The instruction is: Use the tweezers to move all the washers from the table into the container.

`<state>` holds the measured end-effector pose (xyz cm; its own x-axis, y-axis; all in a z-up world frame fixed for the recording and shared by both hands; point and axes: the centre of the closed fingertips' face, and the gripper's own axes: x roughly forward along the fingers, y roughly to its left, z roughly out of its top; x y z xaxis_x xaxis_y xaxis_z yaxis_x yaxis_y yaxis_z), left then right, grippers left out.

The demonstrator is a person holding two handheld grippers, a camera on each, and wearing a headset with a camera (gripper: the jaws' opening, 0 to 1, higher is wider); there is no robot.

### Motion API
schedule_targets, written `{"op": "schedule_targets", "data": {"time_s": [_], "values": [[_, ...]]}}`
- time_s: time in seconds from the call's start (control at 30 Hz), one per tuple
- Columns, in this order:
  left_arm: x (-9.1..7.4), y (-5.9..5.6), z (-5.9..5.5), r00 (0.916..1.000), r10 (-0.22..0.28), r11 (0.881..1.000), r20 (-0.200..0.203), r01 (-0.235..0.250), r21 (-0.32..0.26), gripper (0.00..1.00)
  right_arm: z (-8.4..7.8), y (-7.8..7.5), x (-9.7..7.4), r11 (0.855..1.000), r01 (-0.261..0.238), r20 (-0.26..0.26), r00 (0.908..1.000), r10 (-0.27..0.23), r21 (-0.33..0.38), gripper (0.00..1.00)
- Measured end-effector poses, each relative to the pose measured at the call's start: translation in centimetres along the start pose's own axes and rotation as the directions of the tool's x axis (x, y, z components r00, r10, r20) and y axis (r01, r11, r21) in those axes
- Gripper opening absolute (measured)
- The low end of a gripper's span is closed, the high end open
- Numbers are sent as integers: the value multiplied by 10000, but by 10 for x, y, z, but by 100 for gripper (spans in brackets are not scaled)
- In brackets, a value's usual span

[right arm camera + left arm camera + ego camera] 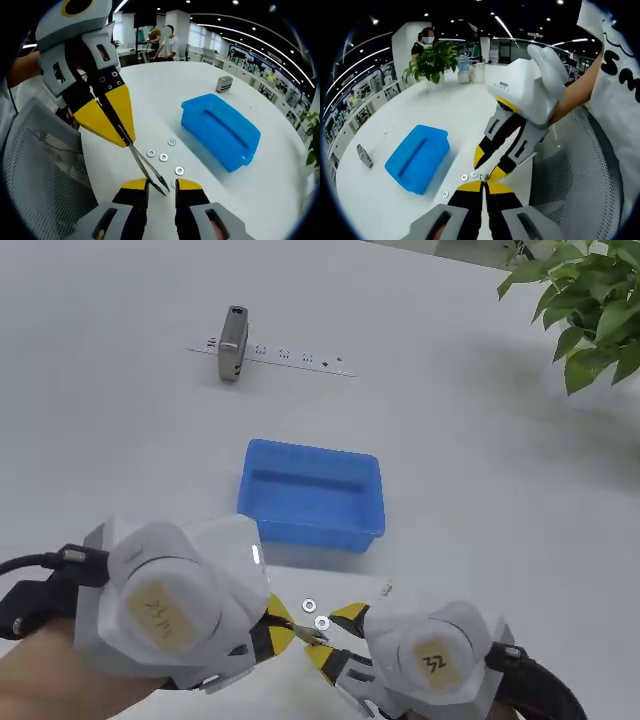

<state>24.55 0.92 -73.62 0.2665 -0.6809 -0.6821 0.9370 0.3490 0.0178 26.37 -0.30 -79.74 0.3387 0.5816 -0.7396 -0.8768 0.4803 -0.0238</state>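
Your left tongs [482,186] pinch the tweezers [145,167]; right tongs [161,186] spread around their tip, washers [163,157] beside, container [312,528] beyond on open desk [480,490].

Our left gripper [278,625] and right gripper [335,635] — white housings, black jaws tipped yellow, tan round stickers [160,612] (one reads 32), black cables [25,564], our white shirt [615,75] lettered black.

Left gripper [483,185], jaws closed on thin tweezers [484,176]; right gripper [488,165], jaws apart, meets it just past the tweezers' tip. Three washers [464,177] lie on the white table [470,110] beside a blue container [417,157].
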Motion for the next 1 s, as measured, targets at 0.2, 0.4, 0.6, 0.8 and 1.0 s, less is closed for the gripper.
{"op": "schedule_targets", "data": {"time_s": [0.2,0.4,0.6,0.8,1.0], "values": [[-9,3,4,10000,64,9999,42,-64,122,0,13,11,0,9991,-415,341,9985,418,-102,9],[-21,9,7,9994,320,9995,133,-321,10,0,31,19,3,9967,-748,696,9946,768,-303,7],[-27,15,1,9979,641,9979,-34,-641,25,0,43,23,13,9946,-1020,927,9903,1032,-173,7],[-29,20,-7,9963,820,9966,-275,-818,87,0,47,26,24,9924,-1212,916,9882,1225,-193,7],[-25,22,-13,9956,823,9966,-456,-820,81,0,44,26,30,9907,-1359,784,9877,1354,13,8]]}}
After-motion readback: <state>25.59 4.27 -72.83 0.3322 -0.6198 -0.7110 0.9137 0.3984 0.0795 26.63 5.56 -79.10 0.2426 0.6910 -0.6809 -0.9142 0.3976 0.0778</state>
